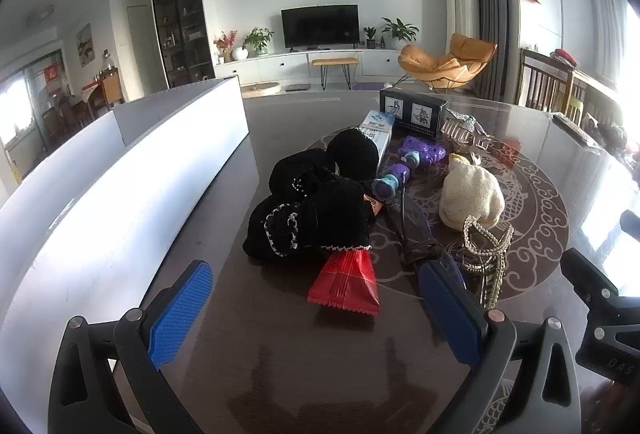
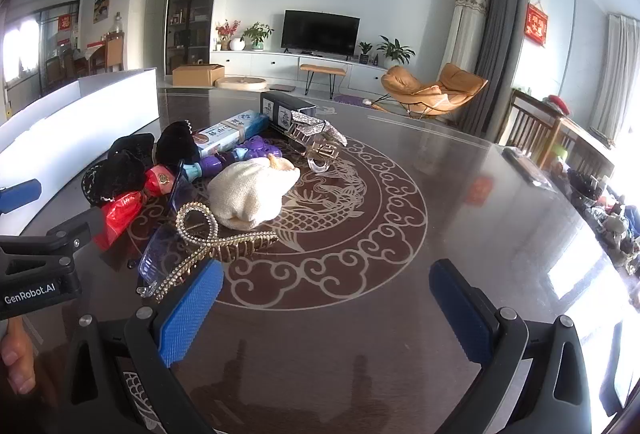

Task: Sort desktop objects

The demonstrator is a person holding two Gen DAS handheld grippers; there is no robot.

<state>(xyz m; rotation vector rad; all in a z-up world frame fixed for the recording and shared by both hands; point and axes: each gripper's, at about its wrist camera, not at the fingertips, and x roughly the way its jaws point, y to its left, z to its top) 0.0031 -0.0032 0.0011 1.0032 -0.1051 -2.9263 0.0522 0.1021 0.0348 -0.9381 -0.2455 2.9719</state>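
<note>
A pile of small objects lies on the dark table [image 1: 280,354]. A red snack packet [image 1: 346,284] lies nearest my left gripper [image 1: 316,306], which is open and empty just in front of it. Behind it are black knitted items [image 1: 316,210], a cream knitted pouch [image 1: 472,196], a pearl hair claw [image 1: 486,254], a purple toy [image 1: 424,150] and a blue-white carton [image 1: 376,132]. My right gripper [image 2: 326,308] is open and empty over the table's dragon pattern, right of the pearl claw [image 2: 216,246] and blue glasses [image 2: 160,254]. The cream pouch [image 2: 248,192] lies beyond.
A long white box [image 1: 120,186] stands along the table's left side. A black printed box [image 1: 412,112] and clear and rhinestone hair clips [image 2: 320,142] sit at the back of the pile. The table [image 2: 460,194] stretches to the right; chairs stand beyond its right edge.
</note>
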